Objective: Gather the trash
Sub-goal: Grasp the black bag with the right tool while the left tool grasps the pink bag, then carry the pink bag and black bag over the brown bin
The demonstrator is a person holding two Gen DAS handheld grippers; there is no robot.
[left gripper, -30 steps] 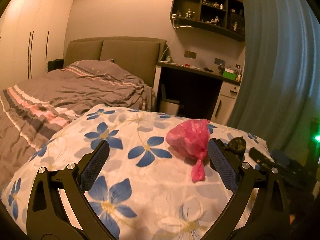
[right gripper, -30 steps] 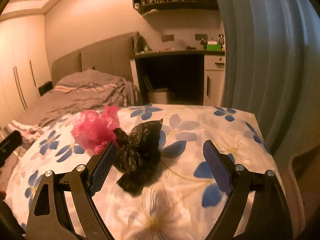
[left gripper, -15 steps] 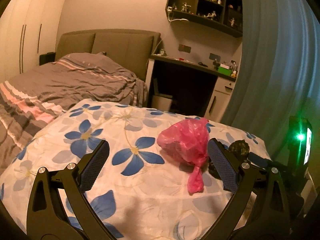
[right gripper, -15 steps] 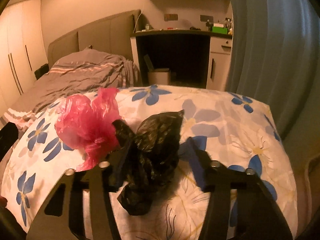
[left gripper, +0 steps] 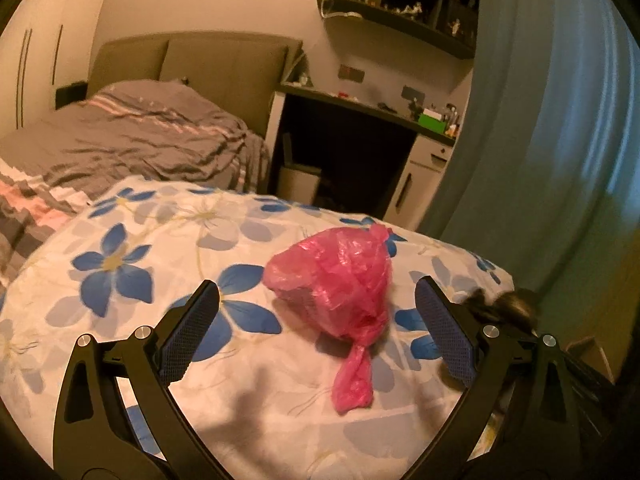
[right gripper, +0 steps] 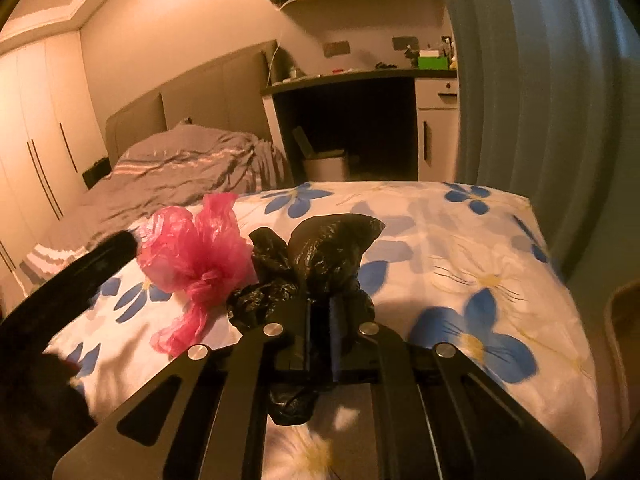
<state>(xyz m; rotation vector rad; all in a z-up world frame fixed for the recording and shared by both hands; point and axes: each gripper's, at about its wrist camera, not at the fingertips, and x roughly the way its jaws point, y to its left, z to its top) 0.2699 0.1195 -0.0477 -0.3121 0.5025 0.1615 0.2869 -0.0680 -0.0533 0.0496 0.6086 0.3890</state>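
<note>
the right gripper [right gripper: 320, 316] is closing, its jaws pinching the crinkled black plastic bag [right gripper: 320, 256]. the left gripper [left gripper: 316, 328] is spread wide; the knotted pink bag [left gripper: 340, 284] lies between its jaws on the flowered cloth [left gripper: 120, 272], at 9 o'clock of the black one.

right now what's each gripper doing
left gripper: open, pink bag between its fingers, untouched
right gripper: jaws closing, pinching the black bag

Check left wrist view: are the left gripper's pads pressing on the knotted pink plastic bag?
No. The left gripper stands wide open around the pink bag, with clear gaps on both sides.
</note>
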